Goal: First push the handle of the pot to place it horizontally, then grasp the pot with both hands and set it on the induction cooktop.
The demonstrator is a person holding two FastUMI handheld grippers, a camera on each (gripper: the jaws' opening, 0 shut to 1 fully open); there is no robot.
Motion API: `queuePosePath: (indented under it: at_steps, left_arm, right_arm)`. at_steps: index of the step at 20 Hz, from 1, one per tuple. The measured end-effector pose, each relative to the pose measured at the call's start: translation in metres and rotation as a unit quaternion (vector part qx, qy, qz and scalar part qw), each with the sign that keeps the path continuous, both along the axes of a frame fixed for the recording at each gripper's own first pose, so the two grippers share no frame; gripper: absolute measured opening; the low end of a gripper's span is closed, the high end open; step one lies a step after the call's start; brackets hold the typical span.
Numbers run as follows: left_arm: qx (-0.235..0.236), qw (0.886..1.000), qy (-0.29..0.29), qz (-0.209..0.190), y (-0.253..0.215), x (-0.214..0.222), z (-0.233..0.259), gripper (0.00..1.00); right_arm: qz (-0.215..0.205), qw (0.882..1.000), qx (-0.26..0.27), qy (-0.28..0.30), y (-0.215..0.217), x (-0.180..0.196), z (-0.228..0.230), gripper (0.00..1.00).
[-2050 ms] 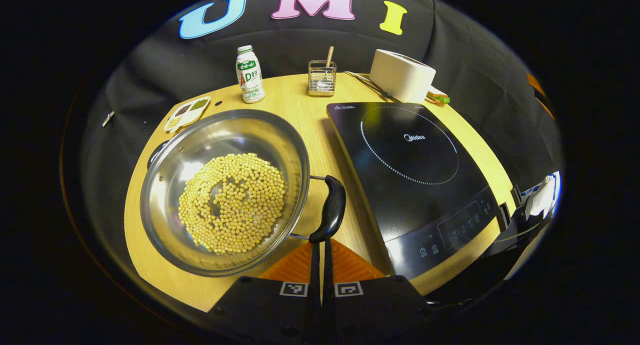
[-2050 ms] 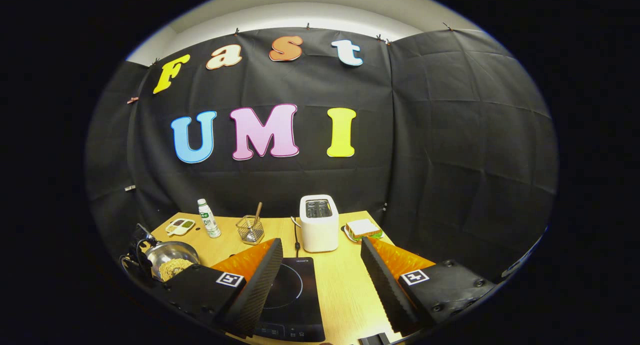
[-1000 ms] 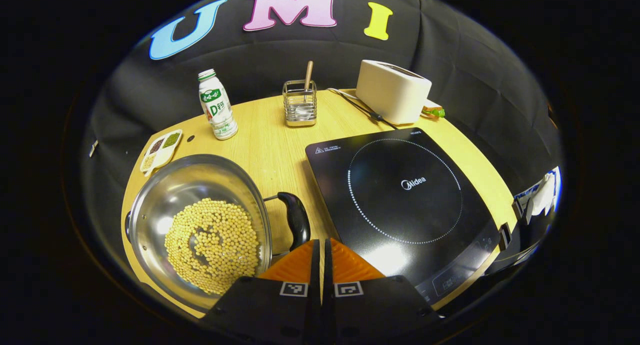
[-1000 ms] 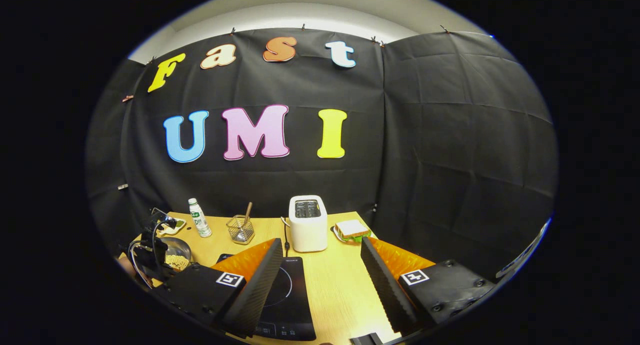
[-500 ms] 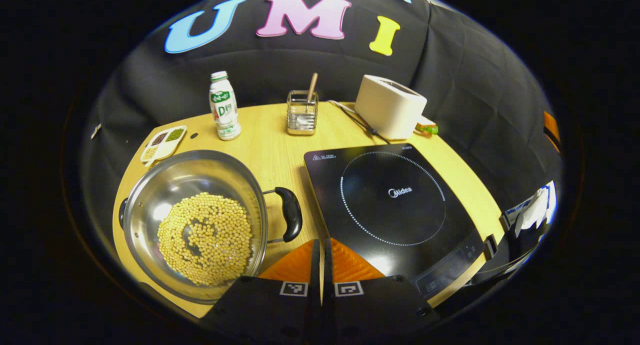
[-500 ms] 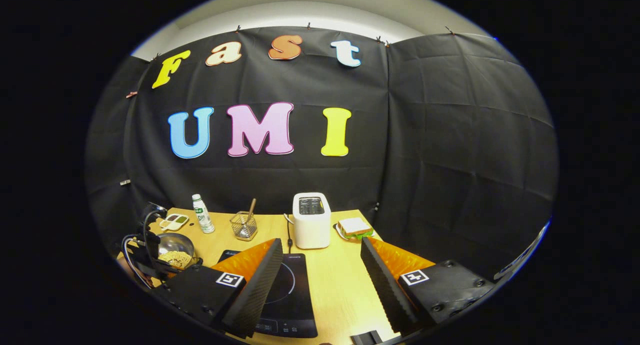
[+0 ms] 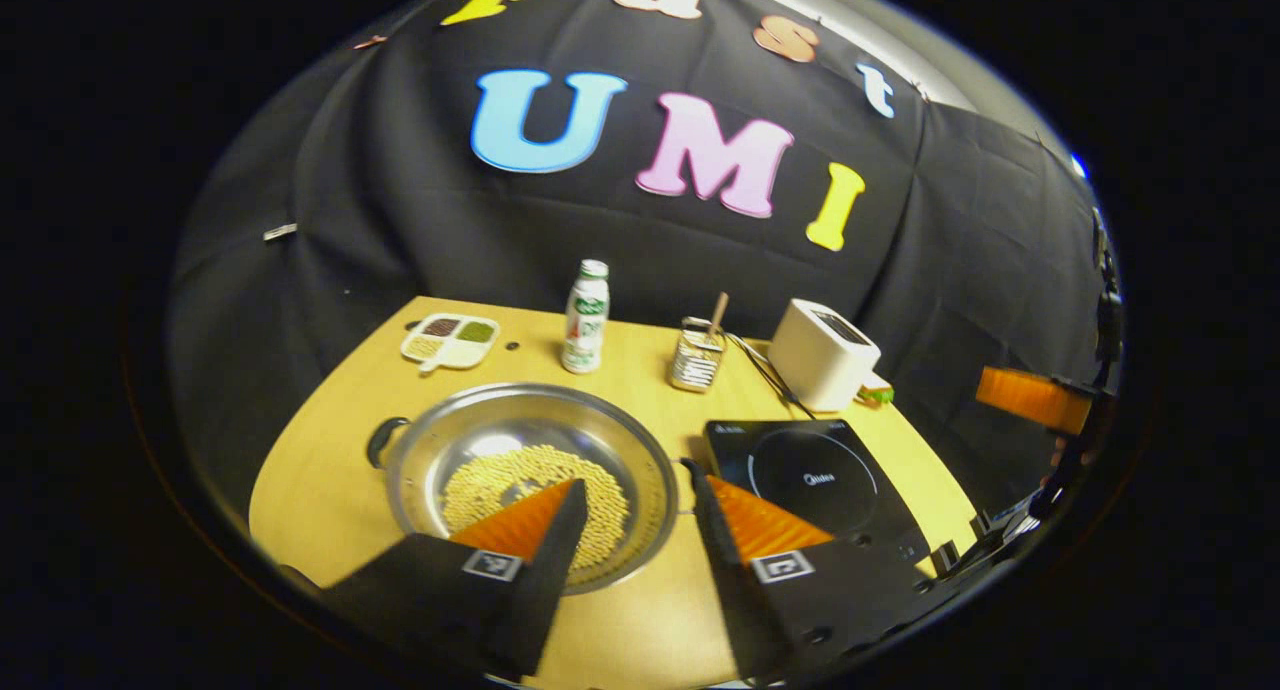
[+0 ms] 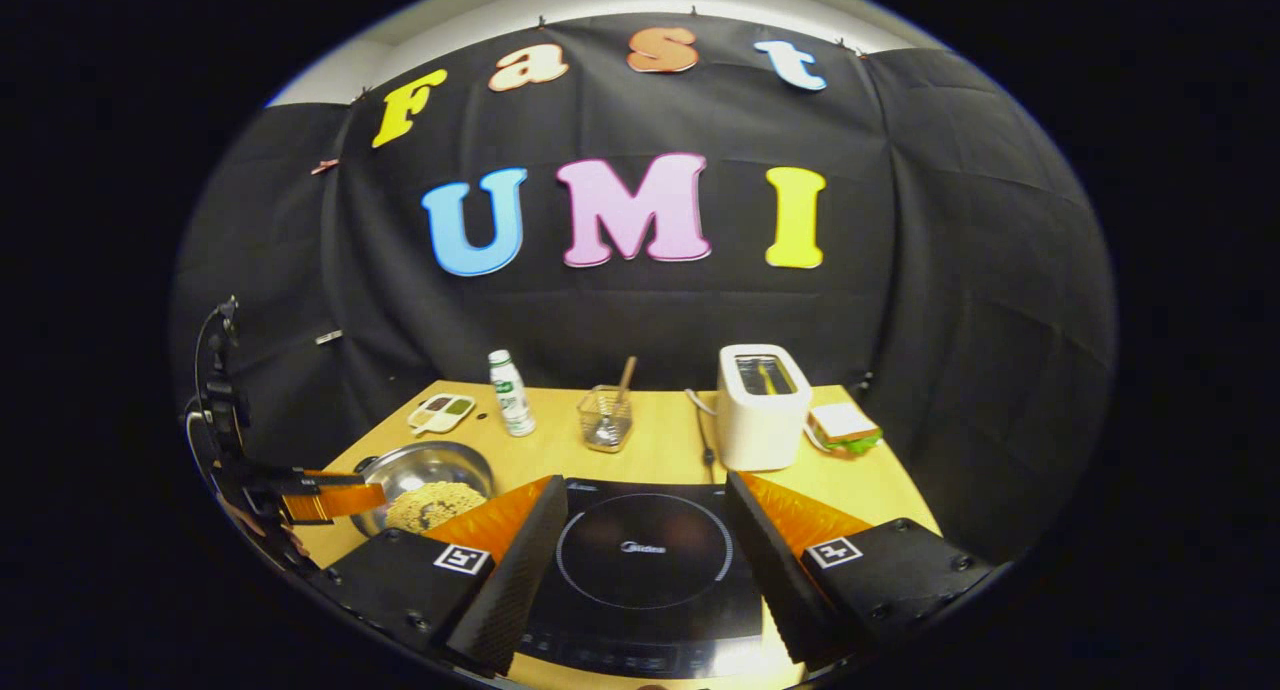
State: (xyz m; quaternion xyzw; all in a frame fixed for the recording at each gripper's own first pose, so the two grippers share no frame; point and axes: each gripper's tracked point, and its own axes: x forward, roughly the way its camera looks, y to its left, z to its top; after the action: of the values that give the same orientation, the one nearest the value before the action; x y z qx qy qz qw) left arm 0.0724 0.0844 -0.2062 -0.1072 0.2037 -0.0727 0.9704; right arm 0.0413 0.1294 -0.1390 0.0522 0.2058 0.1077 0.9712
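The left claw is spread wide and holds nothing; in the left gripper view its two fingers hang above the near rim of the pot, one finger over the beans and the other over the right edge of the pot, and I cannot tell if they touch it. The right claw is also spread wide and empty, and its fingers frame the induction cooktop from above. The pot stands on the tabletop to the left of the induction cooktop, not on it, with one dark handle showing on its far left side. The left gripper view shows the pot from near, with the yellow beans lying in its bottom, while the right gripper view shows the pot small at the left, partly behind the left claw. The right gripper view also shows a sandwich on a plate beside the white toaster. At the back of the wooden tabletop stand a small divided dish, a bottle and a wire holder with a stick in it. A black cloth closes the booth behind.
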Motion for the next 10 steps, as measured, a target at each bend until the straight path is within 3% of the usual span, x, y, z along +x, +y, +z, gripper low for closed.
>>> queuePosePath:
  at_steps: [1,3,4,10]
  left_arm:
    - [0.002,1.0,-0.007,0.01,0.019,0.001,0.004,0.78]
    - [0.027,0.999,-0.013,0.037,0.06,0.005,0.005,0.87]
    - [0.04,0.998,-0.012,0.047,0.078,0.006,0.003,0.97]
    - [0.046,0.997,-0.004,0.064,0.15,0.033,-0.01,0.96]
  right_arm:
    - [0.016,1.0,0.001,0.007,0.018,0.003,-0.004,0.98]
    - [0.05,0.998,0.004,0.027,0.056,0.009,-0.015,0.98]
    - [0.064,0.997,0.007,0.036,0.073,0.012,-0.02,0.98]
    - [0.123,0.987,0.012,0.099,0.16,0.022,-0.06,0.99]
